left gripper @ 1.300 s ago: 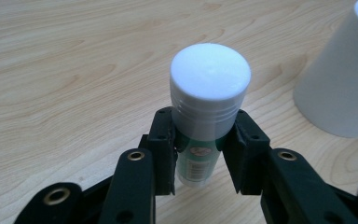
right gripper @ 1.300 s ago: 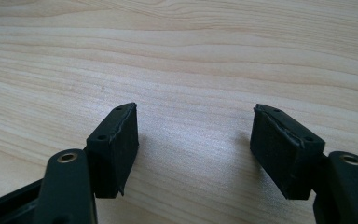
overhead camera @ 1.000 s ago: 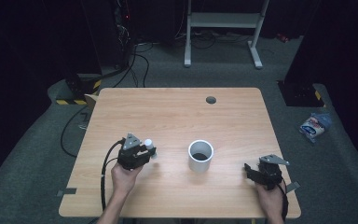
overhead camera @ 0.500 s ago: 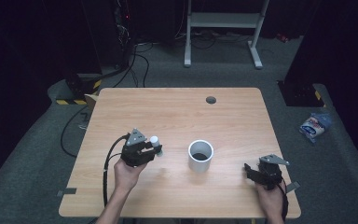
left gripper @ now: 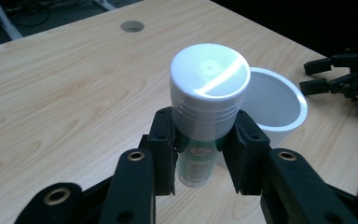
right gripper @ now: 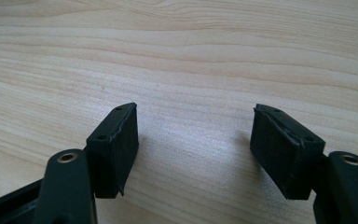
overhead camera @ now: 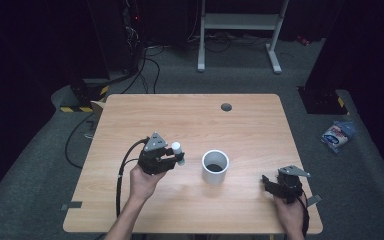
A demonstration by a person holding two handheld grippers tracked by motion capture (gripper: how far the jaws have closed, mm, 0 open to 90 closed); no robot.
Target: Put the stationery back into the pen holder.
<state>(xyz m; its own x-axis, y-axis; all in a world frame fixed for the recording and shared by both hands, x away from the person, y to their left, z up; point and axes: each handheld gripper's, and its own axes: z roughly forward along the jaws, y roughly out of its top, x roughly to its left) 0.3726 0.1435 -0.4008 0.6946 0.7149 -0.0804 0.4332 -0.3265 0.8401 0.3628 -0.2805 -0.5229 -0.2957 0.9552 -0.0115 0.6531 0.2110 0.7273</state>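
My left gripper (overhead camera: 176, 159) is shut on a small bottle (left gripper: 204, 116) with a white cap and a green label; the pads press its body just below the cap. The bottle (overhead camera: 177, 150) hangs above the table, left of a white cup (overhead camera: 215, 167) that stands upright near the table's middle. In the left gripper view the cup (left gripper: 272, 105) lies just behind the bottle. My right gripper (overhead camera: 269, 183) rests low at the table's front right, jaws open, nothing between them. Its pads (right gripper: 116, 147) frame bare wood in the right gripper view (right gripper: 200, 154).
The wooden table (overhead camera: 190, 120) has a round cable hole (overhead camera: 226, 107) at its far side. A black cable (overhead camera: 122, 175) trails from the left gripper toward the front edge. On the floor lie cables, a metal stand (overhead camera: 240, 22) and a bag (overhead camera: 337, 135) to the right.
My left gripper has risen and moved right toward the cup, carrying the bottle. The right gripper has stayed put.
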